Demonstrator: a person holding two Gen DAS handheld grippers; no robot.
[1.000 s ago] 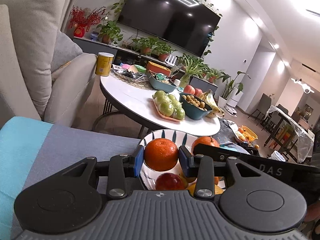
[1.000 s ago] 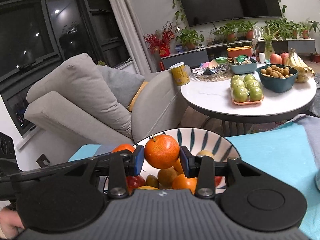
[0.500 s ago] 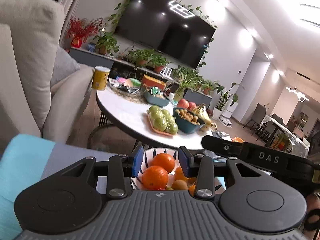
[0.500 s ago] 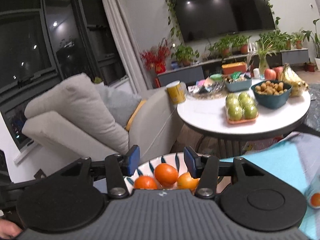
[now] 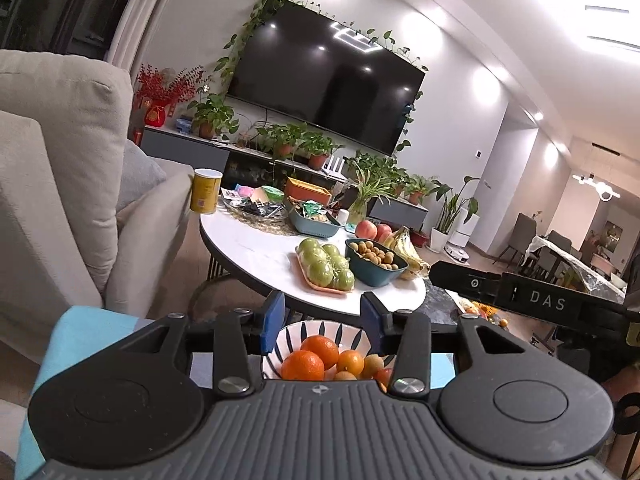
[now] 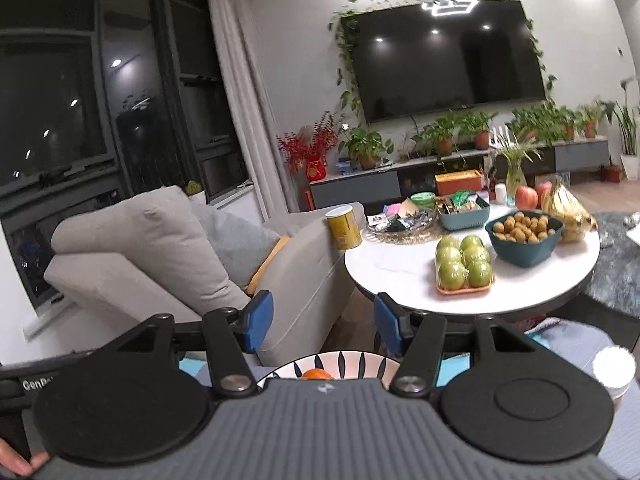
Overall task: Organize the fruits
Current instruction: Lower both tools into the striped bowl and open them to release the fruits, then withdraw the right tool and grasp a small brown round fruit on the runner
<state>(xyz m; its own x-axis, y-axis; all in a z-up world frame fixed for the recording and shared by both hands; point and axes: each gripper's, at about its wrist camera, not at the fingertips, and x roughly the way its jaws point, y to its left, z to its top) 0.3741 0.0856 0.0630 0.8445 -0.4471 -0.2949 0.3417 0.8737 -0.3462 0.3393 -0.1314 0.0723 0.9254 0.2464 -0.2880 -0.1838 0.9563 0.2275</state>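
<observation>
Living room, white round table (image 5: 256, 248) loaded with snacks, both grippers up over the fruit bowl

Left gripper (image 5: 322, 322) has its jaws opening with nothing between them, right gripper (image 6: 323, 322) is spread wide and empty too. Striped bowl (image 5: 288, 336) sits below on the blue cloth (image 5: 76, 328), with oranges (image 5: 303, 366) piled inside. Green apples (image 6: 464, 266) sit on their tray, on the table.

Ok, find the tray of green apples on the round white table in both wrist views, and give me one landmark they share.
Left wrist view: the orange tray of green apples sits at centre, just above the gripper fingers, left of the dark teal bowl.
Right wrist view: the tray lies right of centre, left of that bowl.
Shared landmark: the yellow can at the table's edge.
</observation>
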